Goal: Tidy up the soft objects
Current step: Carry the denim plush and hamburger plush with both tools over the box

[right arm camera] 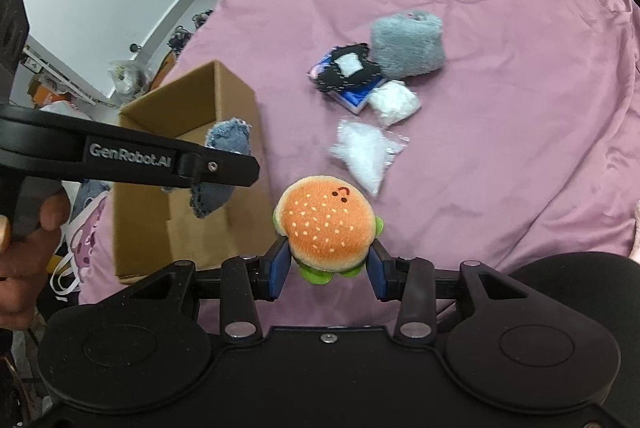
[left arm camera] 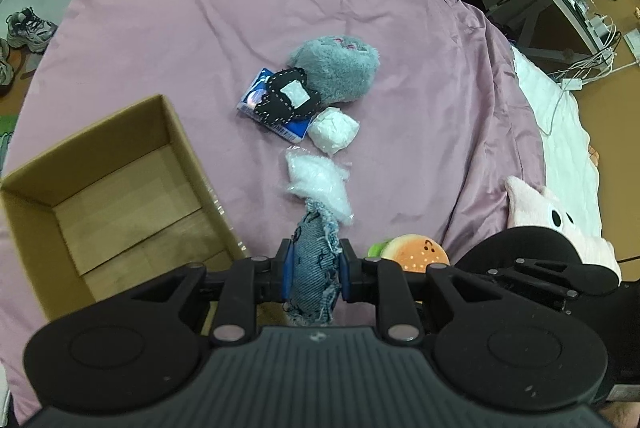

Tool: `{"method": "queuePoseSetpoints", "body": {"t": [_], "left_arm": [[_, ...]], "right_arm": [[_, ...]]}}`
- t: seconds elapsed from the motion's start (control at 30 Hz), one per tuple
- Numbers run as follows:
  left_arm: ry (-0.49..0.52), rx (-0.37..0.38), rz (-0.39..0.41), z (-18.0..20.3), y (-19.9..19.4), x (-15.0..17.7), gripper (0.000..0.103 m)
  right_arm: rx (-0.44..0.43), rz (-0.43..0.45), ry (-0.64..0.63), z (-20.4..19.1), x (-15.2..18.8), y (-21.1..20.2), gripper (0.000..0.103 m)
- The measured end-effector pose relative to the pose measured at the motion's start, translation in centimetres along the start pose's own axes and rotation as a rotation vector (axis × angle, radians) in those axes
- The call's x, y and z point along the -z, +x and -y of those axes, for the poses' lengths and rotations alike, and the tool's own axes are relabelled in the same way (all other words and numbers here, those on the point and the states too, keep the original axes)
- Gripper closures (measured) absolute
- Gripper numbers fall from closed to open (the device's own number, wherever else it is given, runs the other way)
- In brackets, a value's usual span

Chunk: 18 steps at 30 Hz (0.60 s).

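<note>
I am holding the denim piece point(left arm camera: 314, 264) clamped in the left gripper point(left arm camera: 313, 270) beside the cardboard box point(left arm camera: 36, 184), which looks empty. The right gripper point(right arm camera: 331, 266) is pinching the burger plush point(right arm camera: 326, 220). The gray plush point(left arm camera: 338, 66), black pouch point(left arm camera: 286, 96) and white bundles point(left arm camera: 334, 129) are lying unsorted on the bed point(left arm camera: 180, 8).

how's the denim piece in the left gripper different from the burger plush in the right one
The denim piece is blue, flat and frayed at its edges; the burger plush is round and puffy, orange with green trim.
The denim piece hangs over the cardboard box; the burger plush is over the pink bedcover, beside the box.
Shared: both are soft, and each is clamped, one by the left gripper, one by the right gripper.
</note>
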<state>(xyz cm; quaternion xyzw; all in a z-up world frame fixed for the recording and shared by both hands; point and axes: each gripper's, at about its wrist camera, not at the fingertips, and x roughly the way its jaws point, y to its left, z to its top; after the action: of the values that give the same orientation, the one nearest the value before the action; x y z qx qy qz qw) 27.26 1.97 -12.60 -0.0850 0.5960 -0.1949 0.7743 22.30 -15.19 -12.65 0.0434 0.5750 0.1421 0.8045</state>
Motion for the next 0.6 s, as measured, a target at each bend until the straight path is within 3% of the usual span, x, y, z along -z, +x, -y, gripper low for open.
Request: {"method": "queuePoseSetpoints", "body": {"t": [0.6], "left_arm": [[-0.014, -0.066, 0.038, -2.9, -4.3, 2.8, 0.082]], "right_arm": [[-0.076, 0.023, -0.085, -5.7, 0.8, -0.8, 0.063]]}}
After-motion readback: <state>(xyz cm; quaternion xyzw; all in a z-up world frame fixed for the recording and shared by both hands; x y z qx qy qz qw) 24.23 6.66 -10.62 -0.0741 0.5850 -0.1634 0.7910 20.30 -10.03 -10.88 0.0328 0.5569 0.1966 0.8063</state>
